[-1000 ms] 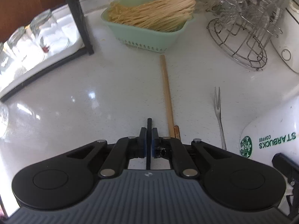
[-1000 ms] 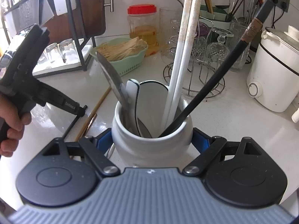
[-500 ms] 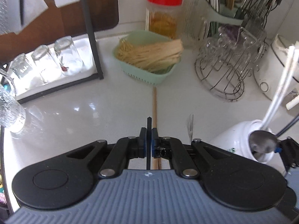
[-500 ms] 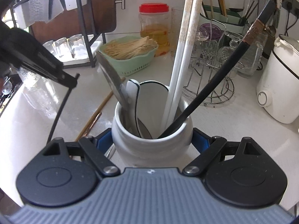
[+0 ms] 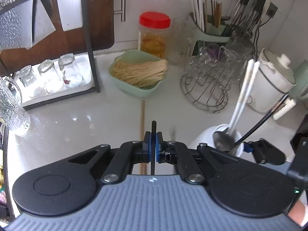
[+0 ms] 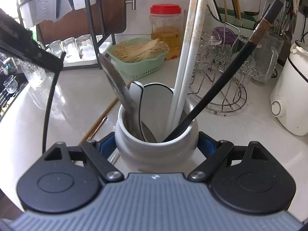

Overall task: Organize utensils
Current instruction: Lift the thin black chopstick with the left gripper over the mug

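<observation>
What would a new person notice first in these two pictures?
Probably the white ceramic jar at the centre of the right wrist view, clamped in the right claw and bristling with white chopsticks, spoons and a black handle. Next, the left claw, shut on a thin black stick above the white counter, where a wooden chopstick lies before the green basket.

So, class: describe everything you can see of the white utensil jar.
The white utensil jar looks like glazed ceramic, rounded, with a rolled rim, and stands upright on the pale counter. The right gripper clamps its sides with blue pads. Inside lean a metal spoon, a white spoon, white chopsticks and a black-handled utensil.
</observation>
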`<state>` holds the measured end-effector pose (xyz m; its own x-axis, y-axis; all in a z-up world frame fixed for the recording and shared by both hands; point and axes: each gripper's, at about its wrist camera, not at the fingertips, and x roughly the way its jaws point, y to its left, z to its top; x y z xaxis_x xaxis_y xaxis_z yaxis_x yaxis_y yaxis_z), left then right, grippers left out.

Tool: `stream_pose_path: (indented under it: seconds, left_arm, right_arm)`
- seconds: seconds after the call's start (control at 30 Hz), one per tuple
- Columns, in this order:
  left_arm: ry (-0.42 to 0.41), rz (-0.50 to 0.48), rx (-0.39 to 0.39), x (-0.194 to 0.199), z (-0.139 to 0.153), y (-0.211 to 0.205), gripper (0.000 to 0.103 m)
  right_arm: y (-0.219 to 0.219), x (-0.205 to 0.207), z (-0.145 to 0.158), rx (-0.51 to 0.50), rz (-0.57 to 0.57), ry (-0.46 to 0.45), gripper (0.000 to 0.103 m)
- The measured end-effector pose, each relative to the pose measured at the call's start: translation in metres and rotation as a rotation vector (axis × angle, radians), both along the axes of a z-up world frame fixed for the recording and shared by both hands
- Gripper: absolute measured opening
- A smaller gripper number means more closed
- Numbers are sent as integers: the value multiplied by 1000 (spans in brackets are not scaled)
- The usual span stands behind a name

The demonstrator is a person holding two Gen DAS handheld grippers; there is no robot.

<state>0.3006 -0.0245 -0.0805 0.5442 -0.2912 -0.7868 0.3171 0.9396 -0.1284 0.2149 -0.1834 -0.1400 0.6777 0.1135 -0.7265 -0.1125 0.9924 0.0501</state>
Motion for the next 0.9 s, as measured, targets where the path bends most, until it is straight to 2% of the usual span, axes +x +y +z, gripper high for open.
stream_pose_path:
  seconds: [0.5,0.9]
  left_arm:
    - [-68,50,-52,-25,36,2,5]
    - [-98,53,-47,-38,53,0,5]
  right_arm:
    - [-1,-1,-2,0,15,-17,90]
    - [-1,2,-1,-4,20,-20,90]
